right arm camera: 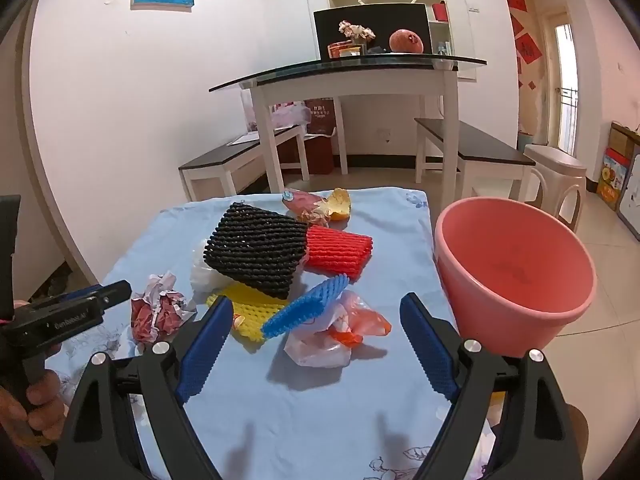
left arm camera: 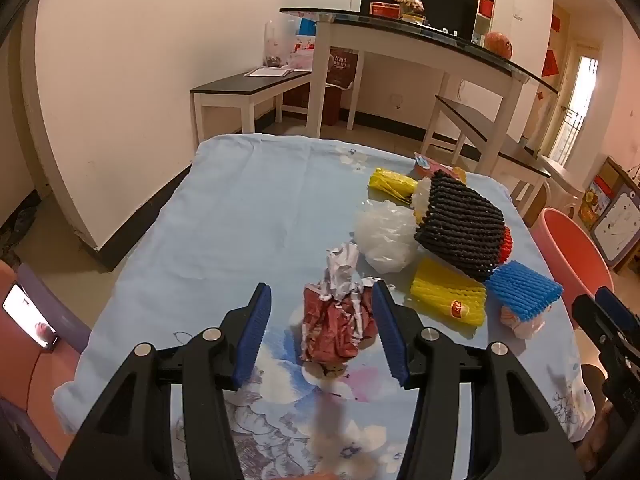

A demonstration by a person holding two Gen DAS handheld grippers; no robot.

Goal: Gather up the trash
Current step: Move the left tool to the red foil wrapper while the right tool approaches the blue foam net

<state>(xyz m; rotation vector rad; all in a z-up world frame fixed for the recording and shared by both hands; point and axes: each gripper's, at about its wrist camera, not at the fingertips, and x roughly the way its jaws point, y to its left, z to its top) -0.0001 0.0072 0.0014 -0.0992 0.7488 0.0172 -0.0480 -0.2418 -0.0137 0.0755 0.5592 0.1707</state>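
Note:
Trash lies on a blue cloth-covered table point(left arm camera: 240, 216). A crumpled red and white paper ball point(left arm camera: 340, 320) sits between the open fingers of my left gripper point(left arm camera: 320, 336); it also shows in the right wrist view point(right arm camera: 158, 308). My right gripper point(right arm camera: 316, 344) is open, just short of a blue foam net point(right arm camera: 308, 306) lying on a crumpled clear and orange plastic bag point(right arm camera: 340, 336). Behind these lie a black foam net point(right arm camera: 256, 254), a red foam net point(right arm camera: 338, 252), a yellow foam net point(left arm camera: 448, 296) and a white plastic bag point(left arm camera: 384, 236). A pink bucket point(right arm camera: 516, 280) stands at the table's right edge.
A yellow wrapper point(left arm camera: 392, 184), a pink wrapper point(right arm camera: 304, 202) and an orange peel point(right arm camera: 340, 204) lie at the far end. Beyond the table stand a glass-topped white table point(right arm camera: 360, 76) and dark benches point(right arm camera: 472, 148). A phone point(left arm camera: 30, 316) rests on a chair at the left.

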